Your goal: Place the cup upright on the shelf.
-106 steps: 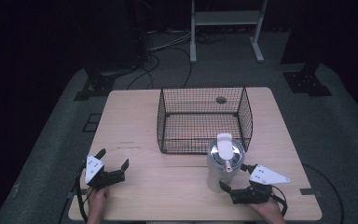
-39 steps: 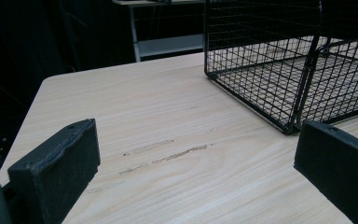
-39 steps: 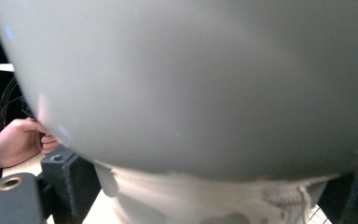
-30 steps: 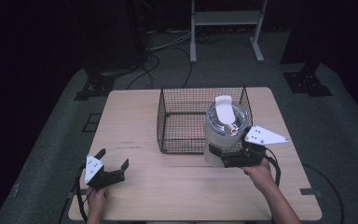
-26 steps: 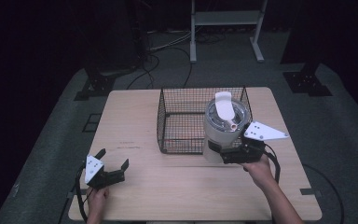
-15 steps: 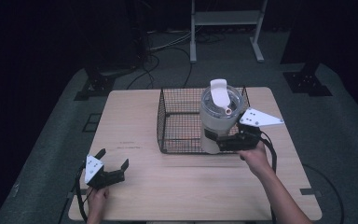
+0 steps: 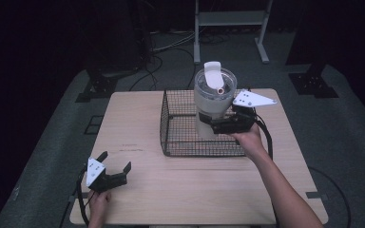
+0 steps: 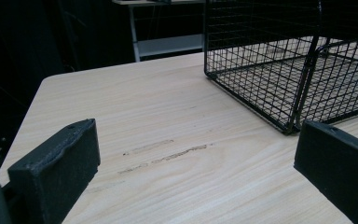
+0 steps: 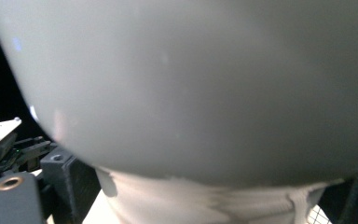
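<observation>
Above the wire basket (image 7: 190, 137), a grey tumbler (image 7: 211, 102) is held upright, clamped low on its body by the right hand-held gripper (image 7: 218, 127). Left hand-held gripper (image 7: 113, 167) is rested released at the counter (image 7: 138, 118) front-left, well apart from the basket.
</observation>
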The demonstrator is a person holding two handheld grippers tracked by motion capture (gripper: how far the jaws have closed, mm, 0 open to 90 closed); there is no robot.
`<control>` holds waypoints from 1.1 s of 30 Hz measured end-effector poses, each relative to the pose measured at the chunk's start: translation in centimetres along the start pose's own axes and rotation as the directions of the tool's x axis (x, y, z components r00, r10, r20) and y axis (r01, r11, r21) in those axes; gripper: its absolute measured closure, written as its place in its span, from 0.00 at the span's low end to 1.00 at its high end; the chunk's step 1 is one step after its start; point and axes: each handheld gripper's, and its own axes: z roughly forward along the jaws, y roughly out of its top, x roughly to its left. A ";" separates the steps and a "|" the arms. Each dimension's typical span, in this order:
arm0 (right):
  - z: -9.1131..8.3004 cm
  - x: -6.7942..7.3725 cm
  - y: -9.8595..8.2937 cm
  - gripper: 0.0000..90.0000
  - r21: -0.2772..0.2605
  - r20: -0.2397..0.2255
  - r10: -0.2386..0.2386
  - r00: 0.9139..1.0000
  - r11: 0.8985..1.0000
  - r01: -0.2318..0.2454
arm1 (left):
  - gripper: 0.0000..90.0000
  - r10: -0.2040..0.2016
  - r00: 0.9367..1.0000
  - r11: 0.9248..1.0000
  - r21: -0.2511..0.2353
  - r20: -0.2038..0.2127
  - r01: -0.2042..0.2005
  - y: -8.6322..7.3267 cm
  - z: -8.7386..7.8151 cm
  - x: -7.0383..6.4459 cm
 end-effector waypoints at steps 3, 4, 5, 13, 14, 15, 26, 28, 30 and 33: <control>0.8 -0.4 0.2 0.10 0.001 0.003 -0.006 1.000 1.000 0.006 | 0.00 0.000 1.000 1.000 -0.002 0.000 0.000 0.0 0.0 0.0; 1.2 -0.6 0.2 0.10 0.001 0.001 -0.004 1.000 1.000 0.004 | 0.00 0.000 1.000 1.000 -0.003 0.000 0.000 0.0 0.0 0.0; 1.4 -0.7 0.3 0.10 -0.001 0.002 -0.006 1.000 1.000 0.006 | 0.00 -0.001 1.000 1.000 -0.003 0.000 0.001 0.0 0.0 0.0; 3.3 -2.0 0.4 0.10 0.012 0.014 -0.002 1.000 1.000 0.002 | 0.00 0.000 1.000 1.000 0.000 0.001 0.000 0.0 0.0 0.0; 3.6 -2.2 0.3 0.10 0.014 0.010 0.003 1.000 1.000 -0.003 | 0.00 -0.001 1.000 1.000 0.001 0.001 0.001 0.0 0.0 0.0; 3.9 -2.4 0.3 0.10 0.015 0.009 0.003 1.000 1.000 -0.003 | 0.00 -0.001 1.000 1.000 0.001 0.001 0.001 0.0 0.0 0.0; 7.1 -3.9 -0.3 0.10 0.057 0.004 -0.007 1.000 0.998 0.007 | 0.00 -0.003 1.000 1.000 0.001 0.003 0.003 0.0 0.0 0.0; 7.5 -4.0 -0.4 0.10 0.059 0.002 -0.008 1.000 0.998 0.008 | 0.00 -0.003 1.000 1.000 0.001 0.003 0.003 0.0 0.0 0.0; 8.1 -4.3 -0.5 0.10 0.071 -0.006 -0.005 1.000 0.997 0.006 | 0.00 -0.005 1.000 1.000 0.001 0.004 0.005 0.0 0.0 0.0; 8.8 -4.6 -0.8 0.10 0.086 -0.011 -0.008 1.000 0.996 0.009 | 0.00 -0.002 1.000 1.000 0.001 0.005 0.002 0.0 0.0 0.0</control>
